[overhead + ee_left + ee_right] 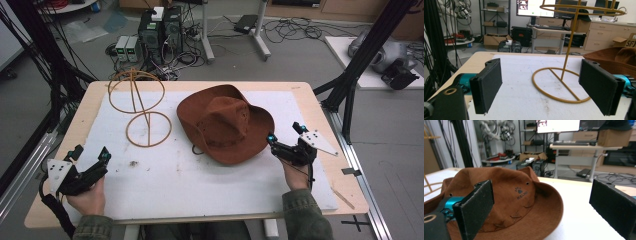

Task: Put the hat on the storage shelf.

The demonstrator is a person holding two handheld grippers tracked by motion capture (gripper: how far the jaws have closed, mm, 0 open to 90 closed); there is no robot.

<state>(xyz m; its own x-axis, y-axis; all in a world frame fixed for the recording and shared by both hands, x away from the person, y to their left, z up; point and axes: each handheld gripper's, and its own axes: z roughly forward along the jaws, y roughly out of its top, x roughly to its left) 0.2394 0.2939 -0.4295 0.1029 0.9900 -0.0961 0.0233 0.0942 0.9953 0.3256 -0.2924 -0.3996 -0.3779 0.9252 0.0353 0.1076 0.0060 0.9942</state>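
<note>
While a brown wide-brimmed hat (225,122) lies crown-up on the white mat (200,170) covering the table (90,100), the right gripper (284,139) sits just beside its brim, jaws spread wide and empty. At the mat's left stands a yellow wire hat stand (142,107), upright on its ring base. Near the table's front left corner, the left gripper (90,155) faces that stand, jaws likewise spread apart.

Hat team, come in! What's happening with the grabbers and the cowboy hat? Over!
Left gripper open, empty. Right gripper open, beside the brown hat brim, not gripping. Hat flat on the table. Wire stand upright, bare.
</note>
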